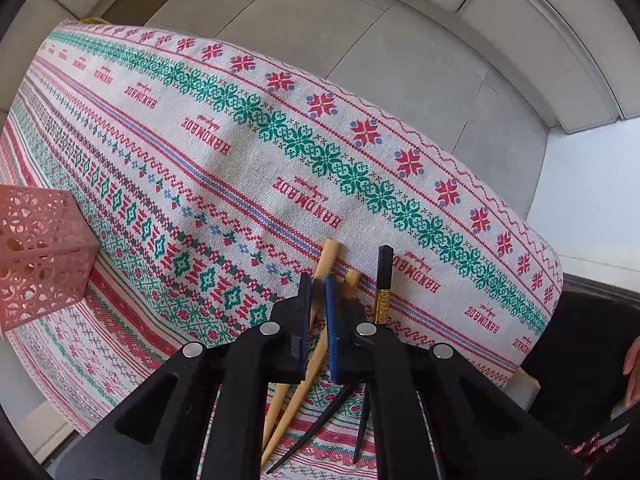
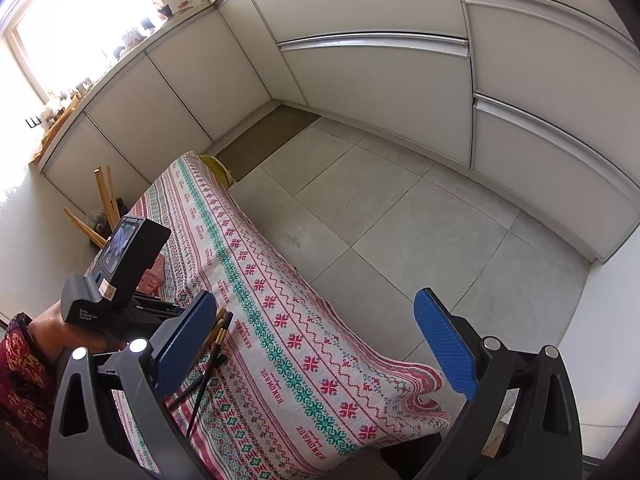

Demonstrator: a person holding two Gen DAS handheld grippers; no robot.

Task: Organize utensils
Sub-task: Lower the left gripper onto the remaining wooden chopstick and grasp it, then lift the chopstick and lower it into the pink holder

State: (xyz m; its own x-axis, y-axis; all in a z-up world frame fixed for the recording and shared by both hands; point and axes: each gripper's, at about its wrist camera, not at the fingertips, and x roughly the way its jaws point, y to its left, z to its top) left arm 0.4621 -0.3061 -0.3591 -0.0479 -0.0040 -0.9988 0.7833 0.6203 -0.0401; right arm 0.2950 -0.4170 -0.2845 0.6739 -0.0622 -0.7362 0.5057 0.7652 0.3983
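Chopsticks of pale wood (image 1: pixel 320 280) lie on the patterned tablecloth (image 1: pixel 240 168) beside two black chopsticks (image 1: pixel 382 280); the left gripper (image 1: pixel 318 300) pinches one near its thick end. Light, stiff, smooth, likely to swivel. Right gripper (image 2: pixel 320 344) hangs spread, empty. Pink holder (image 1: pixel 40 256) sits well apart.

Both views are daylit and bright overall. In the right wrist view the window (image 2: pixel 80 12) at upper left is blown out to white, washing detail from the counter (image 2: pixel 120 60) beneath it. The tablecloth (image 1: pixel 280 160) in the left wrist view is evenly lit, with soft grey shadows across its middle. Fisheye distortion bows the cabinet fronts (image 2: pixel 400 60) and floor tiles (image 2: pixel 400 208); black vignetting closes the corners. Focus is acceptable, softening slightly at the margins.
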